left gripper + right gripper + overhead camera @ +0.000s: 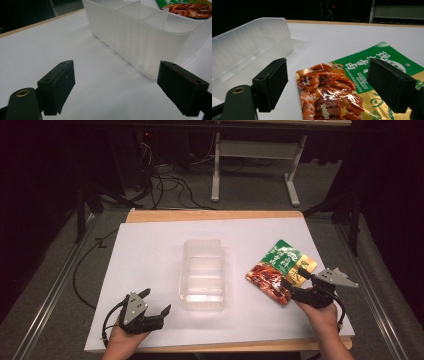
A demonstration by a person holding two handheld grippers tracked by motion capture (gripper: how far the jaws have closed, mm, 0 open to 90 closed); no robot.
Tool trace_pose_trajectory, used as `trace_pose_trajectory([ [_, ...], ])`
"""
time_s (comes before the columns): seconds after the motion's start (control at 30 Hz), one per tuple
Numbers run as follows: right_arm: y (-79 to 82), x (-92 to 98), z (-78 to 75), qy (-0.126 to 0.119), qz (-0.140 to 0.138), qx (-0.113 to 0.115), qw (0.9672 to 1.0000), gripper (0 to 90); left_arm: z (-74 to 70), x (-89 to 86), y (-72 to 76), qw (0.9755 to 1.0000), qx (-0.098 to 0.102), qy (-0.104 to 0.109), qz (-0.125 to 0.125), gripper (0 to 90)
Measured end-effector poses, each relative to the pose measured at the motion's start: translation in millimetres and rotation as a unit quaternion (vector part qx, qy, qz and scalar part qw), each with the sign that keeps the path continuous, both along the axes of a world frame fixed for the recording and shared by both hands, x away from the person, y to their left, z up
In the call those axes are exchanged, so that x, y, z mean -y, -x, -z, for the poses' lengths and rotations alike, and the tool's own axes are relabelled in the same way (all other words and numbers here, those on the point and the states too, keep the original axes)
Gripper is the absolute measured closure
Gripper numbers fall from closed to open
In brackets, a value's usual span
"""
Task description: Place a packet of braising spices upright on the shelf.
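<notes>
While both claws gape, the right claw (327,85) straddles the snack packet's (352,87) near edge.

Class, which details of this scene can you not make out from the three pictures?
- Pouch near end: cut off by the bottom edge of the right gripper view.
- Pouch print: too small in the high view.
- Tray far end: cut off by the top edge of the left gripper view.
- Room beyond the table: too dark.

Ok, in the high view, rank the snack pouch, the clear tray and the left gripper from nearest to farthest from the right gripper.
1. Snack pouch: just ahead of the right gripper, its near edge under the fingers.
2. Clear tray: mid-table, to the right gripper's left.
3. Left gripper: beyond the tray, at the near-left corner.
</notes>
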State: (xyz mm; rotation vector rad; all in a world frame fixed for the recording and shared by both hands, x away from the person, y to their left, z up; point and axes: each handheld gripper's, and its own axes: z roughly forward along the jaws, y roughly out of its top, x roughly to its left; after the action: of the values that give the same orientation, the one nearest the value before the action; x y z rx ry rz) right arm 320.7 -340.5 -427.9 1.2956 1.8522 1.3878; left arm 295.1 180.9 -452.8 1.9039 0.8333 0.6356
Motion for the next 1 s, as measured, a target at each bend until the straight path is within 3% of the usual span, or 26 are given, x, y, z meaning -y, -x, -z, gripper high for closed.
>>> trace_pose_trajectory([
  [0.27, -9.7, 20.0, 5.9, -0.004, 0.027, -0.013, 0.9995, 19.0, 2.2, -0.4, -3.7, 1.0, -0.005, -0.002, 0.003, 15.2],
  [0.7, -21.9, 56.5, 21.7, -0.012, 0.087, -0.056, 0.9946, 17.5, -0.2, -1.4, 0.0, 1.0, 0.0, 0.0, 0.007, 15.2],
  [0.83, -30.8, 68.1, 25.8, -0.02, 0.104, -0.068, 0.992, 16.7, -0.2, -0.6, 0.3, 1.0, 0.001, -0.002, 0.009, 15.2],
  [0.93, -45.0, 79.4, 29.0, -0.045, 0.114, -0.083, 0.989, 16.4, -0.1, 0.7, -1.1, 0.9999, 0.0, 0.002, 0.01, 15.2],
  [1.0, -52.6, 81.4, 30.3, -0.044, 0.119, -0.093, 0.9875, 16.2, -0.2, 1.9, -1.1, 0.9999, 0.001, 0.001, 0.013, 15.3],
])
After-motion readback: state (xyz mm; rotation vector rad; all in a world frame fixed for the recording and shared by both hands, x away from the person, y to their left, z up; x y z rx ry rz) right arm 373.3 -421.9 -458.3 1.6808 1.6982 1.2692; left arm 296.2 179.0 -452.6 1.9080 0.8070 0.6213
